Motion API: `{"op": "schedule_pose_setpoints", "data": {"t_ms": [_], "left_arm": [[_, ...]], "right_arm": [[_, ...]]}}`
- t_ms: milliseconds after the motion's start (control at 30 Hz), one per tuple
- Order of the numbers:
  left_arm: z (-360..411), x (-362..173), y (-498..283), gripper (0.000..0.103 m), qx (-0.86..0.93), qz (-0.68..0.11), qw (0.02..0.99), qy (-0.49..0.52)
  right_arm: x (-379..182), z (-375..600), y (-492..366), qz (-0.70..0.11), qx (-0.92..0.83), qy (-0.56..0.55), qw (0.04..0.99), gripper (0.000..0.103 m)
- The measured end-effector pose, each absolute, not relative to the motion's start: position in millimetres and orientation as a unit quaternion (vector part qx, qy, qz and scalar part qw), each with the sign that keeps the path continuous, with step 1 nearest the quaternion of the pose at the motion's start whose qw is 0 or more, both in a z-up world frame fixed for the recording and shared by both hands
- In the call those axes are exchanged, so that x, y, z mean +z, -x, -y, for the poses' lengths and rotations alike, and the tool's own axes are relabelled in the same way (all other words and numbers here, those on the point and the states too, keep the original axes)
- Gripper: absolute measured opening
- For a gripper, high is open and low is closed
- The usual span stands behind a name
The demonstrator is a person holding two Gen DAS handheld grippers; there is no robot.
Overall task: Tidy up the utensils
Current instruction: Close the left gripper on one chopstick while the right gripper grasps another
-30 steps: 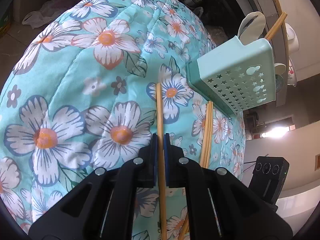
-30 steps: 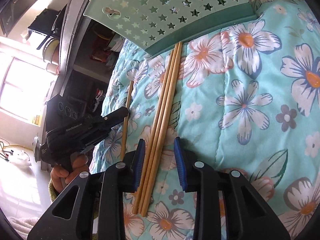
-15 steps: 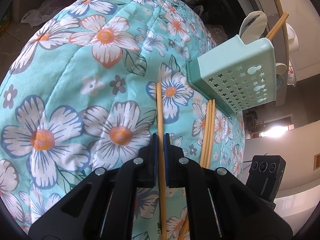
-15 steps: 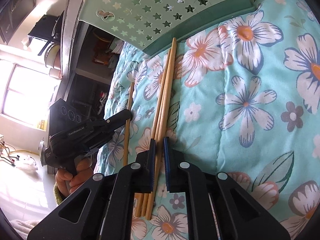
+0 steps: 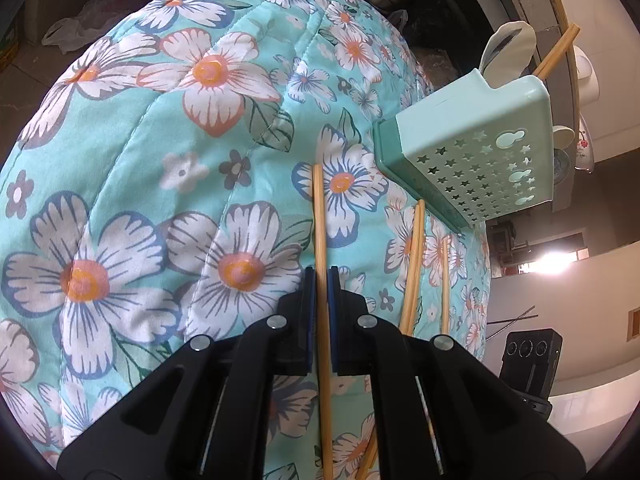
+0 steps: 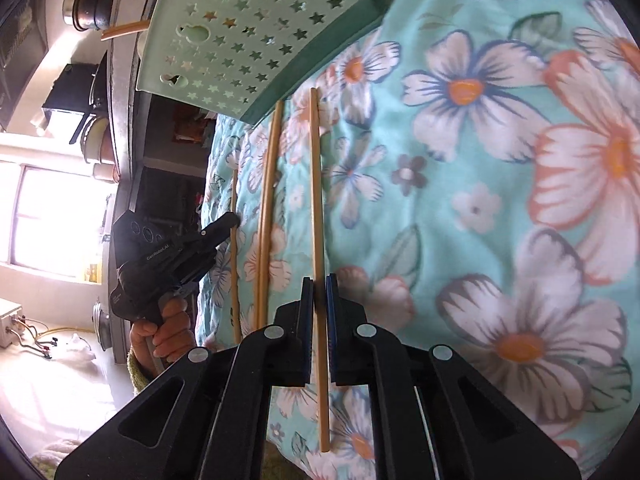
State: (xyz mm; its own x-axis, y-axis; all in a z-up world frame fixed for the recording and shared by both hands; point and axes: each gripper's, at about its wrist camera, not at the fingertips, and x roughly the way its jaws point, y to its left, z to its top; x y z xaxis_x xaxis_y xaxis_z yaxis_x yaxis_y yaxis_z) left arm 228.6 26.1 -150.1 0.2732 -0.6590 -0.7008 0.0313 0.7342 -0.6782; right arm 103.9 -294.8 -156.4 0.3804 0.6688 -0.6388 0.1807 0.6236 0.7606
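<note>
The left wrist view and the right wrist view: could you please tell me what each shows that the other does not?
Only the left wrist view shows the white spoon standing in the mint utensil holder. Only the right wrist view shows the person's hand gripping the left hand-held gripper. Both show the holder, the floral quilt, loose chopsticks, and a chopstick clamped in the viewing hand-held gripper.

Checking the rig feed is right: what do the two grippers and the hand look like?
Both the left gripper and right gripper are matte black plastic, with silver rivets and blue pads. Seen from the right wrist, the left one bears white lettering; the bare hand has a yellow-green cuff.
</note>
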Motion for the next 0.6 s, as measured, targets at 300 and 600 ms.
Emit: {"op": "schedule_pose_setpoints", "data": {"t_ms": [300, 600], "left_arm": [[-24, -151, -229, 0.005, -0.232, -0.558, 0.746, 0.280], [-22, -150, -231, 0.006, -0.230, -0.559, 0.747, 0.276]], "right_arm": [[-138, 322, -93, -0.533, 0.126, -0.357, 0.757, 0.016], [-111, 301, -152, -0.496, 0.082, -0.228, 0.834, 0.027]]}}
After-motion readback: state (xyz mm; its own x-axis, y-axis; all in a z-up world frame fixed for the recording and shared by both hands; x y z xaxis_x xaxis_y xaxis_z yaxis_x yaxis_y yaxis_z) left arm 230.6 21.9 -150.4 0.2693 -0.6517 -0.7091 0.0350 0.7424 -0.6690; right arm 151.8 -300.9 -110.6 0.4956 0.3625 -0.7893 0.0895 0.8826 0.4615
